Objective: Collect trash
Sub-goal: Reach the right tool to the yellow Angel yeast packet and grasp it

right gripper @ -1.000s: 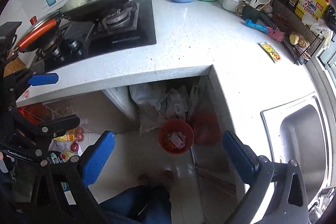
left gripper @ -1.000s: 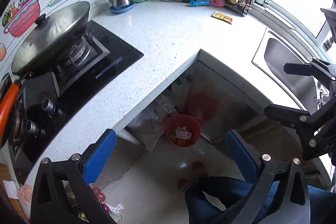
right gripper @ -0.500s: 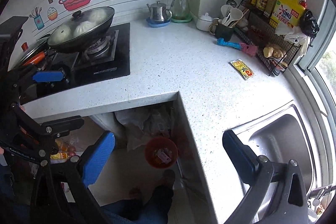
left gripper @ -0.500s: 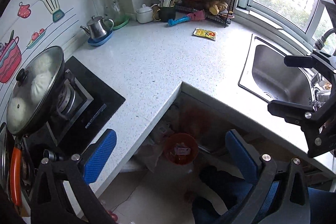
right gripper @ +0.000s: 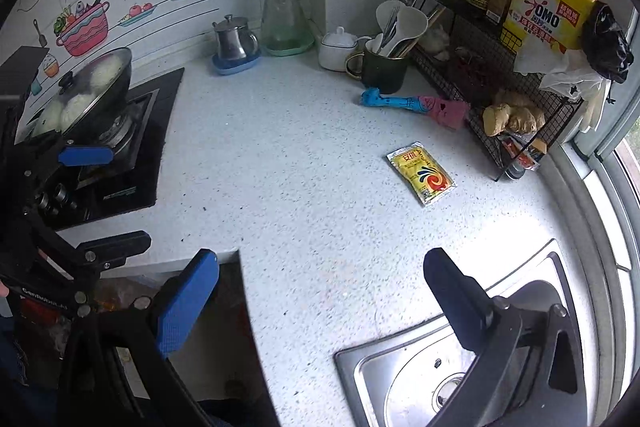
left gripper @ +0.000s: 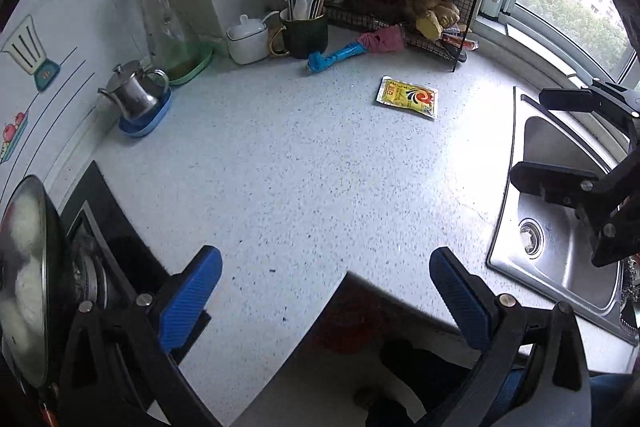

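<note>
A yellow sachet wrapper (left gripper: 407, 96) lies flat on the white speckled counter (left gripper: 304, 163), near the wire rack; it also shows in the right wrist view (right gripper: 421, 172). My left gripper (left gripper: 326, 297) is open and empty, over the counter's inner corner, well short of the wrapper. My right gripper (right gripper: 320, 301) is open and empty, over the counter edge beside the sink. Each gripper shows in the other's view: the right one (left gripper: 580, 163) at the right edge, the left one (right gripper: 96, 199) at the left edge. The red bin is hidden below the counter.
A wire rack (right gripper: 496, 83) with bottles, detergent and ginger stands at the back right. A blue and pink brush (left gripper: 352, 50), a utensil mug (left gripper: 304, 31), a white pot, a glass carafe (right gripper: 284, 7) and a steel teapot (left gripper: 134, 93) line the back. Stove with lidded wok (right gripper: 86, 91) left, sink (left gripper: 560, 227) right.
Both grippers have risen and tilted up from the floor and the red bin toward the counter. The wrapper is now larger and nearer in both views. Both stay open.
</note>
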